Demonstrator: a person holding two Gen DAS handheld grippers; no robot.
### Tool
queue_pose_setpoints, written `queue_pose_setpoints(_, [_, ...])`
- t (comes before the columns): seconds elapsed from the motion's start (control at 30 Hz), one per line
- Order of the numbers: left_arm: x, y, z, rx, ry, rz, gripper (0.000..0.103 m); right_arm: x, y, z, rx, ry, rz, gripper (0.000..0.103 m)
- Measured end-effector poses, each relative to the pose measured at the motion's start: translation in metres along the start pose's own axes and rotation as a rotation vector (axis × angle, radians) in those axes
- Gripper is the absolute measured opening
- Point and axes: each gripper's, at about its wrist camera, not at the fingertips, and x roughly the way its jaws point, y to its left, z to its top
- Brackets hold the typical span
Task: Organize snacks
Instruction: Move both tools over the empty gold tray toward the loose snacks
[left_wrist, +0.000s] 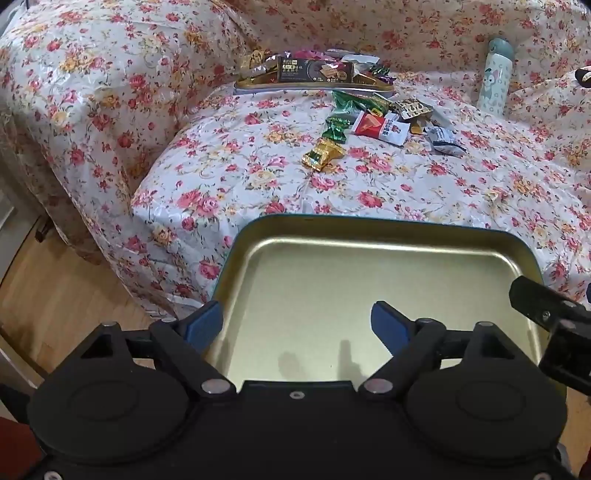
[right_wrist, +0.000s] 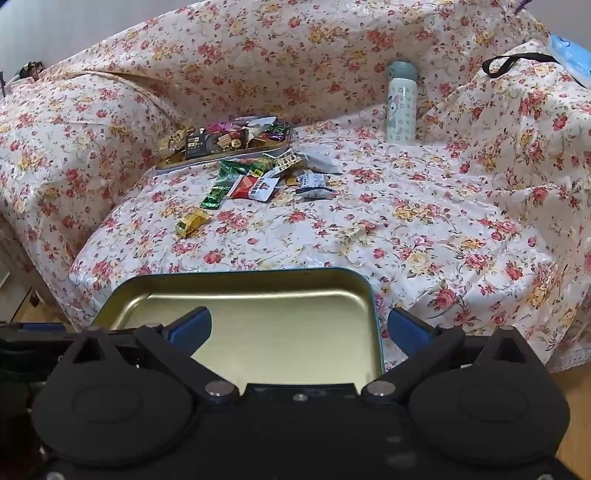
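Note:
An empty gold tin tray (left_wrist: 369, 230) (right_wrist: 236, 277) lies at the front edge of the flowered sofa seat. My left gripper (left_wrist: 297, 325) is open over its left part, one blue finger outside the left rim and the other inside. My right gripper (right_wrist: 301, 328) is open astride the tray's right rim, pressing on nothing. Farther back lie loose snacks: a gold candy (left_wrist: 321, 155) (right_wrist: 190, 221), a green candy (left_wrist: 334, 127) (right_wrist: 214, 197) and a red-and-white packet (left_wrist: 380, 127) (right_wrist: 255, 188). Behind them a second tin (left_wrist: 314, 86) (right_wrist: 207, 160) is heaped with snacks.
A pale bottle (left_wrist: 495, 74) (right_wrist: 400, 103) stands at the back right against the sofa back. A black strap (right_wrist: 517, 61) lies on the right armrest. Wooden floor (left_wrist: 55, 288) shows to the left below the seat. Open flowered cover lies between the tray and the snacks.

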Motion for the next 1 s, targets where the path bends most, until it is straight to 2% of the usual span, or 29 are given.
queue_pose_setpoints(0.23, [-0.003,-0.005,-0.003,0.023,0.008,0.014,0.086,-0.002,-0.003,-0.003,-0.006,0.016,-0.01,0.103])
queue_pose_setpoints(0.4, [-0.006,-0.001,-0.004,0.017,0.02,-0.002,0.087,-0.002,-0.004,-0.005,0.003,0.029,-0.009,0.103])
queue_pose_setpoints(0.43, [-0.005,-0.001,-0.006,0.013,-0.007,-0.006,0.087,-0.001,-0.004,-0.005,0.005,0.031,-0.01,0.103])
queue_pose_setpoints(0.5, [-0.007,-0.001,-0.005,0.013,-0.013,-0.002,0.087,-0.001,-0.004,-0.006,0.009,0.037,-0.009,0.103])
queue_pose_setpoints(1.0, [-0.015,0.002,-0.009,0.017,-0.03,0.032,0.087,0.0,-0.002,-0.008,0.01,0.052,-0.001,0.103])
